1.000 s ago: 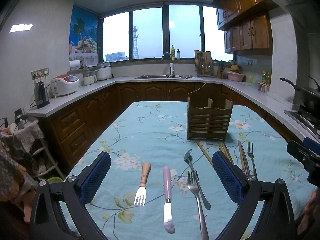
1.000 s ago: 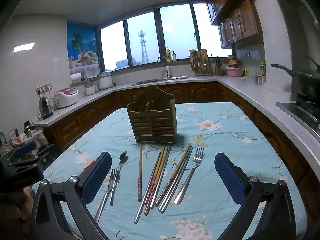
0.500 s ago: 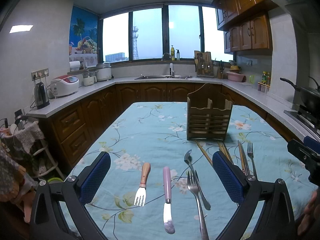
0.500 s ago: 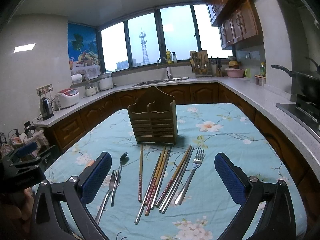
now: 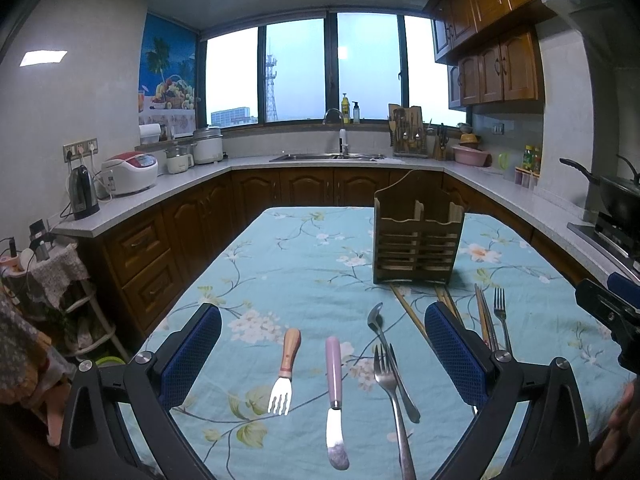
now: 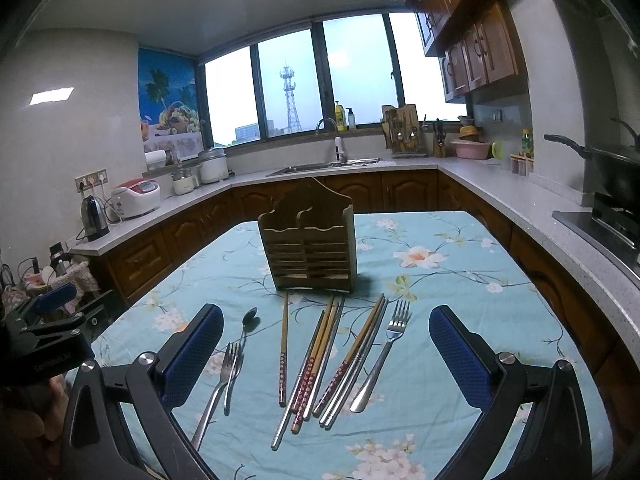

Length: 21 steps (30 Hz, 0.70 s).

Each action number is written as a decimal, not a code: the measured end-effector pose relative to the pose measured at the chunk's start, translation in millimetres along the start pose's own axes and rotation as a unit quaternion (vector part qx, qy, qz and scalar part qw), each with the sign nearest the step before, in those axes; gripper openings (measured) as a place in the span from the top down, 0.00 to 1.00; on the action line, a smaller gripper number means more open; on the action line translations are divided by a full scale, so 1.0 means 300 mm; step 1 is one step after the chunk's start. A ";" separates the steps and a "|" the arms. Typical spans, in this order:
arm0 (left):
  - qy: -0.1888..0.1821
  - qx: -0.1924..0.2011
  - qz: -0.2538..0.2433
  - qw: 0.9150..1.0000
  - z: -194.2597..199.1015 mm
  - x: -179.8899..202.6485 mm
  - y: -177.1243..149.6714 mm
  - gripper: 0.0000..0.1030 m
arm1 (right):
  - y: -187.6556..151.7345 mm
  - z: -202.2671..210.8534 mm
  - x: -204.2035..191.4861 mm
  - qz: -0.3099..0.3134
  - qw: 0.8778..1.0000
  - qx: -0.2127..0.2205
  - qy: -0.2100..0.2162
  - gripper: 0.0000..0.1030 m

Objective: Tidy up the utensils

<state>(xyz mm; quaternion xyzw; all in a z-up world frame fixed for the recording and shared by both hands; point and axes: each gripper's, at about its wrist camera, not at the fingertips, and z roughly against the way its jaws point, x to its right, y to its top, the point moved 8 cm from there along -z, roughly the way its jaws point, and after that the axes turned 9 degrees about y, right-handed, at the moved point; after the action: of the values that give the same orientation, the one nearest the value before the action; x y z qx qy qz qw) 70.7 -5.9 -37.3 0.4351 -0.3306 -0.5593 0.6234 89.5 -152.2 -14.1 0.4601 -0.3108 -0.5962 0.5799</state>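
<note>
A wooden utensil holder (image 5: 418, 240) stands upright mid-table; it also shows in the right wrist view (image 6: 308, 240). My left gripper (image 5: 322, 354) is open and empty above a wooden-handled fork (image 5: 285, 368), a pink-handled knife (image 5: 334, 392), a steel fork (image 5: 390, 392) and a spoon (image 5: 380, 340). My right gripper (image 6: 326, 354) is open and empty above several chopsticks (image 6: 316, 356), with a steel fork (image 6: 386, 354) to their right and a fork (image 6: 224, 376) with a spoon (image 6: 246, 332) to their left.
The table has a light blue floral cloth (image 5: 304, 264). Kitchen counters (image 5: 160, 192) wrap around it, with a sink at the back and a stove with a pan (image 5: 612, 196) on the right. The other gripper shows at the left edge of the right wrist view (image 6: 44, 336).
</note>
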 end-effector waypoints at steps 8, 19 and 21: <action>-0.014 -0.021 0.008 1.000 -0.049 0.005 0.025 0.01 | 0.002 0.000 0.000 0.000 1.000 0.000 -0.001 0.00; -0.038 -0.100 0.007 0.994 -0.270 0.030 0.053 0.01 | 0.007 -0.084 0.097 -0.025 0.999 -0.027 -0.015 0.00; -0.037 -0.111 0.004 0.993 -0.304 0.031 0.058 0.01 | 0.000 -0.113 0.125 -0.031 0.999 -0.038 -0.021 0.00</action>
<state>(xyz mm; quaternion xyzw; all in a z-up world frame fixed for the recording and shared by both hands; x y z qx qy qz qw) 161.4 0.7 -58.8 0.3409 -0.2913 -0.6055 0.6575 123.8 -183.3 -34.2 0.4347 -0.2858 -0.6343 0.5719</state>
